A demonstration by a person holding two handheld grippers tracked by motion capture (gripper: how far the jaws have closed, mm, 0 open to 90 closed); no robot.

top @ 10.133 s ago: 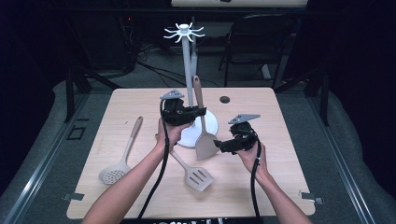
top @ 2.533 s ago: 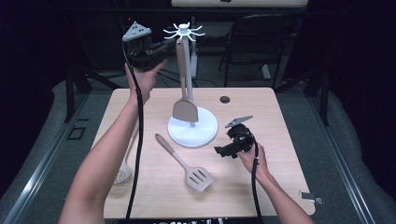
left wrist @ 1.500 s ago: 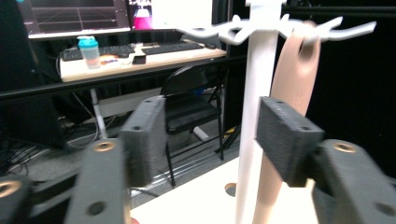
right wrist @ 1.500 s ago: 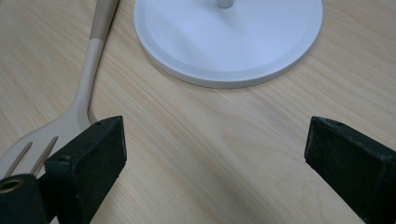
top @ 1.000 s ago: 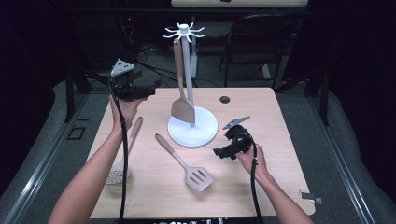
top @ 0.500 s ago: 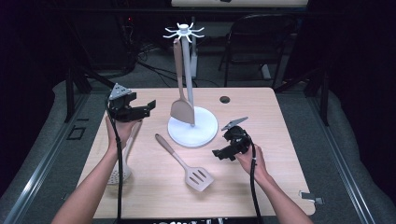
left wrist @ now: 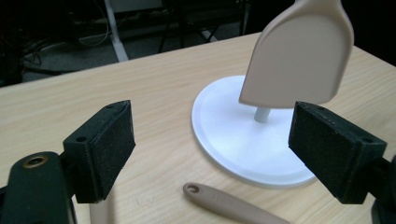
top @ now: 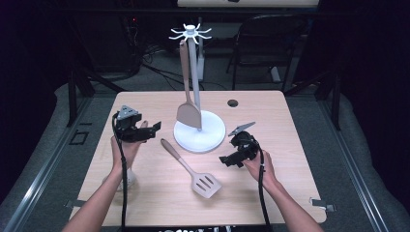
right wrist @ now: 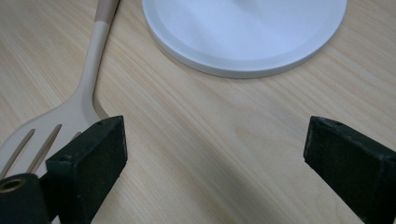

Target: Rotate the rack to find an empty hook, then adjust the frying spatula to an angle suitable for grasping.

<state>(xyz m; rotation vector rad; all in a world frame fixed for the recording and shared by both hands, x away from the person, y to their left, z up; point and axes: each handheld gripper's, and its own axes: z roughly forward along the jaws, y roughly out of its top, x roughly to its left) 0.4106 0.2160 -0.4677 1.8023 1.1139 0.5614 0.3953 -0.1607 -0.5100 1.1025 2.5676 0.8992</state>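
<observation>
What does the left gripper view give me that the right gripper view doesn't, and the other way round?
Left gripper view, not the right: the hanging spatula blade, the stand's pole behind it, and the hole-ended tip of the slotted turner handle. Right gripper view, not the left: the turner's slotted head. Both: the stand's white round base, the turner's handle and the wooden tabletop.

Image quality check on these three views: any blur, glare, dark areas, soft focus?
High view: table evenly lit, surroundings nearly black, picture soft overall. Left gripper view: hanging spatula and stand base sharp, near pads slightly soft, background dark. Right gripper view: wood grain crisp, base bright with a bluish cast but not blown out, a soft diagonal shadow between the pads.
</observation>
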